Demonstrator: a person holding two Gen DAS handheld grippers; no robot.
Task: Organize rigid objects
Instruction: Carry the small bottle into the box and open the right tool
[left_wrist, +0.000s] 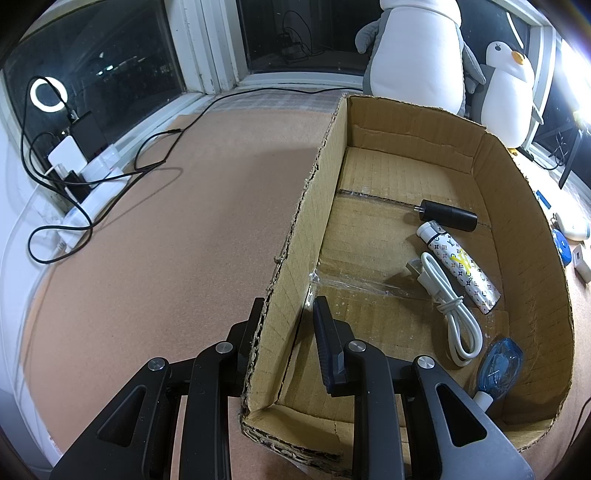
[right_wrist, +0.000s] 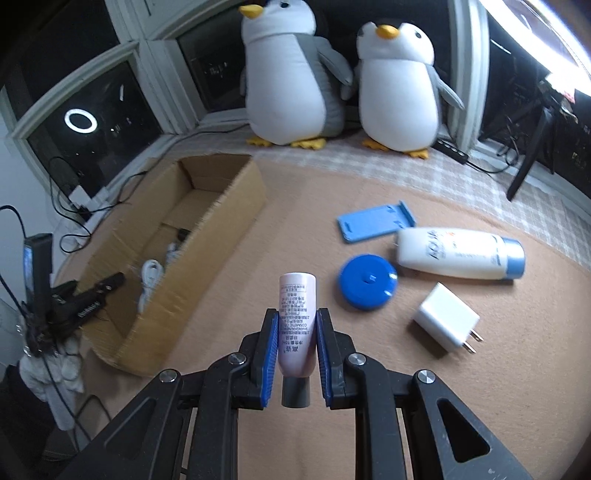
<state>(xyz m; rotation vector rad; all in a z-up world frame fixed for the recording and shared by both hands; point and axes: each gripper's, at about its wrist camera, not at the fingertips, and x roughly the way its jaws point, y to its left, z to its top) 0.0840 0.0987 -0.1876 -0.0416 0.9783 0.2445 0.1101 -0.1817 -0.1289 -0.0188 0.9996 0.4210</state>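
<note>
My right tool (right_wrist: 296, 341) grips small pale pink cosmetic tube (right_wrist: 296, 321), carrying step; left tool (left_wrist: 286, 325) straddles open brown cardboard box (left_wrist: 524, 229) wall, jaws narrow. Next, move tube over box and drop it in

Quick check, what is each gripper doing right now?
Left gripper: straddling the cardboard box wall, one finger either side; whether it is clamped cannot be told.
Right gripper: shut on a small pink cosmetic tube.

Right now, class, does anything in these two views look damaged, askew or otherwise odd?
Yes. The cardboard box has ragged, torn top edges, and its left wall bows where the left gripper straddles it. The white lotion bottle lies on its side. Nothing is spilled.
</note>
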